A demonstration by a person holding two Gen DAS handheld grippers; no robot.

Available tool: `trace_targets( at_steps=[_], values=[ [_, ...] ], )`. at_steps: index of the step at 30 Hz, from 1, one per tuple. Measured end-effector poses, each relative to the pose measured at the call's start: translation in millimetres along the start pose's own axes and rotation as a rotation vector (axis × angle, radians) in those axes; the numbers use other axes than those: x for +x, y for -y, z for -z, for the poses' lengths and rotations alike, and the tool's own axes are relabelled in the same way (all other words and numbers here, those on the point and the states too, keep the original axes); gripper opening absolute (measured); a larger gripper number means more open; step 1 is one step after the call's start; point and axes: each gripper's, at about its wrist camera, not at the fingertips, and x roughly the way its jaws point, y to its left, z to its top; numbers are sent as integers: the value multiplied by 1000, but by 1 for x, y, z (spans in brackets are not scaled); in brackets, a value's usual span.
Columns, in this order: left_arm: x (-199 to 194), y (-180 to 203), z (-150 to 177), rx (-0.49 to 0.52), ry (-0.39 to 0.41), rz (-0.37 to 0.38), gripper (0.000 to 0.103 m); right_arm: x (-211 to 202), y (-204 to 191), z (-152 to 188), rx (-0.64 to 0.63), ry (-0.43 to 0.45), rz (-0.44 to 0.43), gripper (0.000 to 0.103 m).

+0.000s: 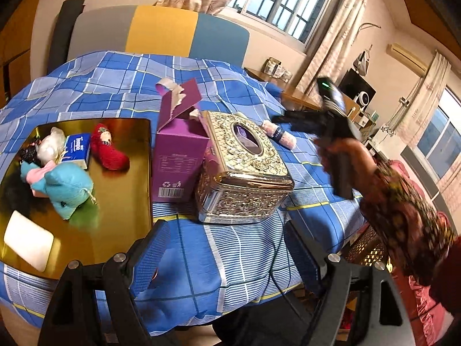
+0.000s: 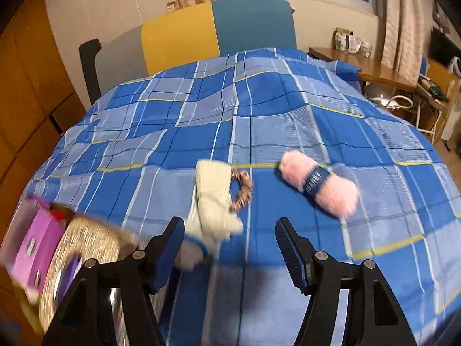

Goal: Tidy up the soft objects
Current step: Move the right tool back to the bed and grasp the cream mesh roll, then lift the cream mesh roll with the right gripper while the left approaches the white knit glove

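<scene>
A gold tray (image 1: 121, 201) at the left holds a blue plush (image 1: 67, 190), a red plush sock (image 1: 108, 148), a tissue pack (image 1: 76, 150) and other small soft items. In the right wrist view, a cream knitted cloth (image 2: 213, 201), a brown scrunchie (image 2: 243, 189) and a pink yarn skein (image 2: 319, 187) lie on the blue plaid cloth (image 2: 259, 121). My right gripper (image 2: 230, 253) is open just in front of the cream cloth, with nothing between its fingers. My left gripper (image 1: 227, 259) is open over the plaid cloth, near the tray and the boxes.
An open purple carton (image 1: 177, 161) and an ornate gold tissue box (image 1: 245, 170) stand between the tray and the yarn. A hand (image 1: 343, 155) in a patterned sleeve holds the right gripper at the right. A yellow and blue chair back (image 2: 219, 26) stands behind the table.
</scene>
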Motion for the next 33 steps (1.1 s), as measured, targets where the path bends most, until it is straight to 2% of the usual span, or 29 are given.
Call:
trace_targets(
  at_steps=[3, 7, 10, 13, 15, 18, 27, 33],
  values=[
    [2, 4, -1, 5, -2, 9, 82, 27, -1, -17, 27, -22, -7, 67],
    [6, 8, -2, 19, -18, 3, 82, 65, -7, -28, 53, -95, -30, 65],
    [10, 8, -2, 16, -32, 4, 82, 85, -8, -28, 66, -140, -46, 60],
    [15, 9, -3, 9, -45, 6, 82, 96, -7, -24, 54, -169, -49, 46],
    [17, 12, -3, 12, -50, 15, 82, 96, -1, -21, 64, -180, -68, 28],
    [21, 18, -5, 27, -55, 24, 82, 87, 10, -17, 68, -182, -93, 21],
    [31, 52, -24, 87, -46, 69, 82, 38, 65, 10, 95, -164, -93, 20],
    [44, 83, -51, 133, -44, 74, 82, 31, 101, 33, 169, -148, -120, 20]
  ],
)
